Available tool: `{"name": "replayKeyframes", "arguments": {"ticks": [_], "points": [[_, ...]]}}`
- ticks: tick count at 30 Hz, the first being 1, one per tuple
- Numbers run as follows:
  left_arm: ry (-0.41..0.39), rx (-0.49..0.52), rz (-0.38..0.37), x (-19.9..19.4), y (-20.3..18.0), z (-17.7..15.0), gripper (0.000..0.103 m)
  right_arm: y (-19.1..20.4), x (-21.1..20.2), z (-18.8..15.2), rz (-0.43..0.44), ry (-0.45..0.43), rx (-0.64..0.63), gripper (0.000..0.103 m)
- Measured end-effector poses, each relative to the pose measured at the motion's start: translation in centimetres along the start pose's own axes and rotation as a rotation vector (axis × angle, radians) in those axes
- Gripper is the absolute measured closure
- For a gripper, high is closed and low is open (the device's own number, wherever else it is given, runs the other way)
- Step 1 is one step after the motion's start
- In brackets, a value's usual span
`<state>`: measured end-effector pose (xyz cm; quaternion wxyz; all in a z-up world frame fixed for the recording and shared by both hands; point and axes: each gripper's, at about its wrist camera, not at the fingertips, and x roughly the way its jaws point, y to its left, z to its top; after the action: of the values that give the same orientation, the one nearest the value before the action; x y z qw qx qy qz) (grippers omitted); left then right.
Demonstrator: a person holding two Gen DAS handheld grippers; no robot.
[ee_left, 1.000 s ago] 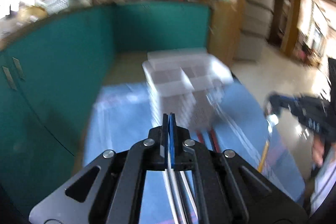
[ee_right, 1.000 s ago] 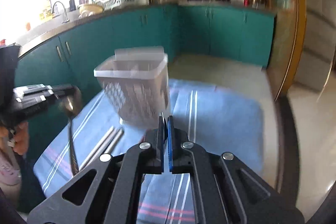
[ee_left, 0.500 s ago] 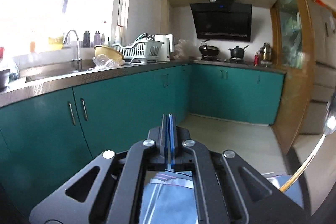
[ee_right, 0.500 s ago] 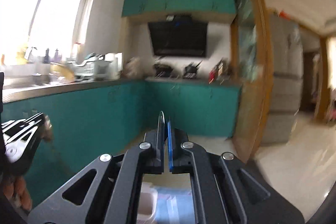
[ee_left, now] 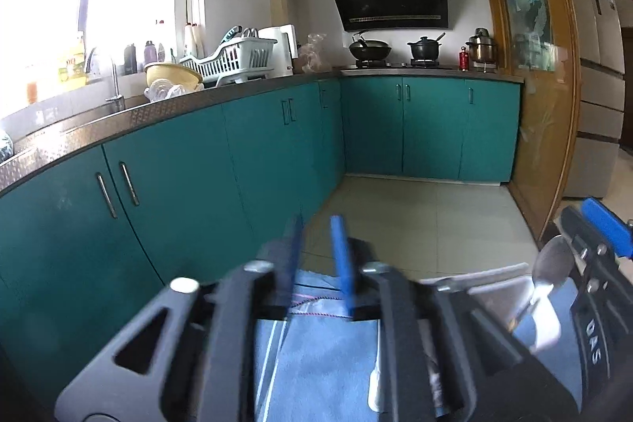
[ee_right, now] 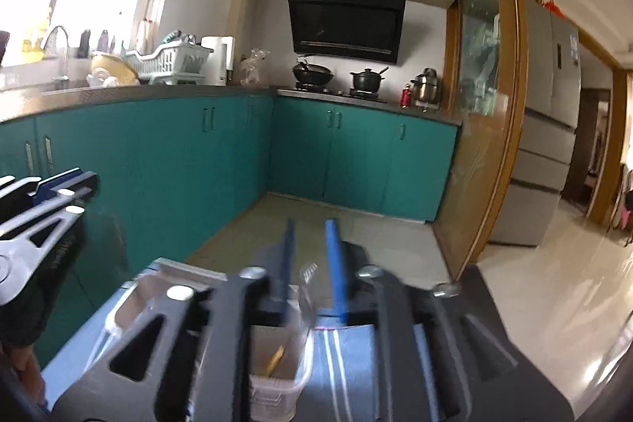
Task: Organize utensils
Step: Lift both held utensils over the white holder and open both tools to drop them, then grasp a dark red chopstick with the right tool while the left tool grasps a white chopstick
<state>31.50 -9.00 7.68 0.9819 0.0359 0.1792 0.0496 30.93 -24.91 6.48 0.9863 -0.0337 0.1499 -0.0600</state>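
My left gripper (ee_left: 316, 263) is open and empty, held level above the blue striped cloth (ee_left: 328, 362). My right gripper (ee_right: 310, 263) is open too; a spoon (ee_right: 306, 287) with a yellow handle stands between its fingers, handle down in the white plastic utensil holder (ee_right: 277, 386). In the left wrist view the same spoon's bowl (ee_left: 548, 265) shows above the holder (ee_left: 494, 287), beside the right gripper (ee_left: 593, 244). The left gripper appears at the left edge of the right wrist view (ee_right: 43, 200).
Teal cabinets (ee_left: 178, 184) under a steel counter run along the left and far wall. A dish rack (ee_left: 233, 60), a sink tap (ee_left: 114, 82) and stove pots (ee_left: 423, 48) stand on it. A wooden-framed glass door (ee_right: 486, 105) and a fridge (ee_right: 550, 129) are on the right.
Both grippers tilted up from the table to level and went from shut to open. The spoon left the right gripper's hold and now stands in the holder.
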Motion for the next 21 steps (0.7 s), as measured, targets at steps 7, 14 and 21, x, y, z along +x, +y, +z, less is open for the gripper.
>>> {"name": "replayKeyframes", "arguments": {"ticks": [7, 14, 21], "points": [[0.027, -0.086, -0.04, -3.2, 4.6, -2.3, 0.062, -3.5, -7.9, -1.7, 0.044, -0.038, 0.132, 0.063], [0.29, -0.031, -0.149, -3.2, 5.5, -11.2, 0.062, -5.1, -7.5, -12.4, 0.139, 0.358, 0.258, 0.062], [0.492, 0.082, -0.229, -2.6, 3.2, -18.6, 0.076, -0.2, -4.8, -17.9, 0.219, 0.59, 0.212, 0.063]]}}
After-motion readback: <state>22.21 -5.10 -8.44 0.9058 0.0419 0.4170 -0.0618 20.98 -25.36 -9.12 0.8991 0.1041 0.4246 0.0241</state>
